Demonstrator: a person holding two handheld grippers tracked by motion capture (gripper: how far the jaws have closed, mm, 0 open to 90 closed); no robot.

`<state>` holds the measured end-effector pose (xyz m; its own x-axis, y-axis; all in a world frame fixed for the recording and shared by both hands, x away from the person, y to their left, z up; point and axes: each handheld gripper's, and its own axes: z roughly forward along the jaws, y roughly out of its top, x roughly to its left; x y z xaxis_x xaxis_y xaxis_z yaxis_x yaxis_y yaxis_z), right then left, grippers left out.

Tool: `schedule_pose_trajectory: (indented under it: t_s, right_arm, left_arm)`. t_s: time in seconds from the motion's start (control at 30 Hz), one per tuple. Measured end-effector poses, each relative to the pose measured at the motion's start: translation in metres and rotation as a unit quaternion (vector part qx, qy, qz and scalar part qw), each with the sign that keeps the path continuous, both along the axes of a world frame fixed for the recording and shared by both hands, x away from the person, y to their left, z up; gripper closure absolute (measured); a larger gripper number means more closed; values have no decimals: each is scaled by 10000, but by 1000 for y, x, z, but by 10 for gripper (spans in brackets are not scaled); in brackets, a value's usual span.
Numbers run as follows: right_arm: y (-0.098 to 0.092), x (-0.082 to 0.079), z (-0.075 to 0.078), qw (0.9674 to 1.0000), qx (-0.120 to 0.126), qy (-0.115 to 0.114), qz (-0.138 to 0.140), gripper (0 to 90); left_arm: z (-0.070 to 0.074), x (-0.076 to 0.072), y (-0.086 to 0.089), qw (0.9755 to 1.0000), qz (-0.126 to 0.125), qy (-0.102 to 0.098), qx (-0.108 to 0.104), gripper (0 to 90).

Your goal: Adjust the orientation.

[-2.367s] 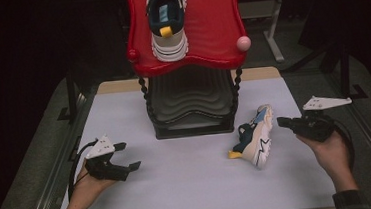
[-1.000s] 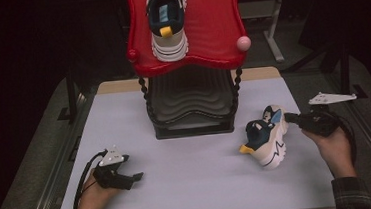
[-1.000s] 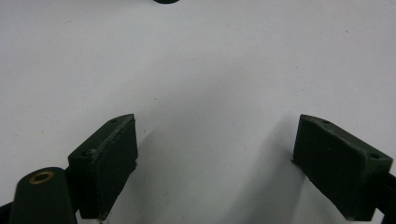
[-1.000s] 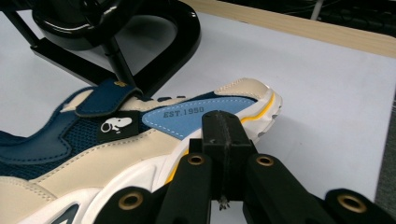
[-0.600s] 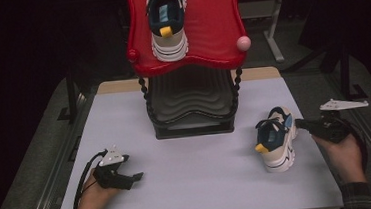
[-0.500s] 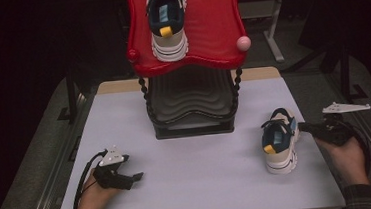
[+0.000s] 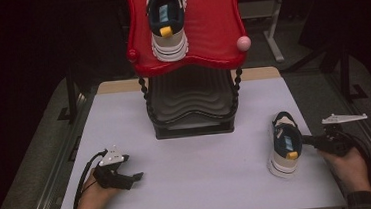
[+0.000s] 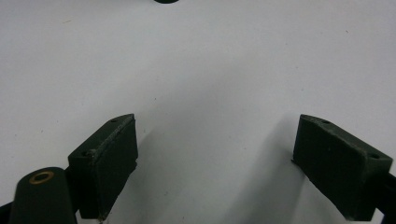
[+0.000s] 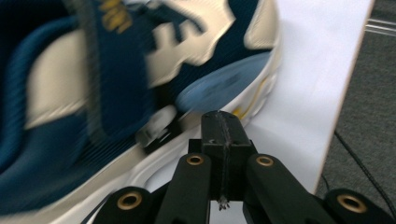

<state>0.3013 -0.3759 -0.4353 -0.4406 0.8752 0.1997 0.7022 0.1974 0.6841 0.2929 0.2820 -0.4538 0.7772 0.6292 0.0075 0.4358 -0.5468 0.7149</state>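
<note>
Sneaker: upright on the bench, right side, toe toward the person.
Right gripper: fingers pressed together, empty, tips against the sneaker's side.
Left gripper: resting near the bench's front left, fingers spread wide, nothing between them.
Second sneaker: up on the red stand.

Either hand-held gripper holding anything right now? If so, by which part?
Left hand-held gripper: jaws apart over bare table, holding nothing. Right hand-held gripper: jaws shut together with nothing between them, tip against the side of the shoe near the sole; a push, not a grip.
</note>
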Motion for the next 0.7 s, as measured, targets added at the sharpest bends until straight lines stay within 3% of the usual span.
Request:
schedule_pose_trajectory:
  t_s: [0.2, 0.7]
  right_arm:
    - [7, -9, -1, 9999, -26, 60, 79, 894]
    - [42, 1, -2, 9975, 138, 107, 690, 894]
  left_arm:
    - [0, 0, 0, 10000, -2, 0, 0, 132]
    - [0, 0, 0, 10000, -11, 13, 14, 132]
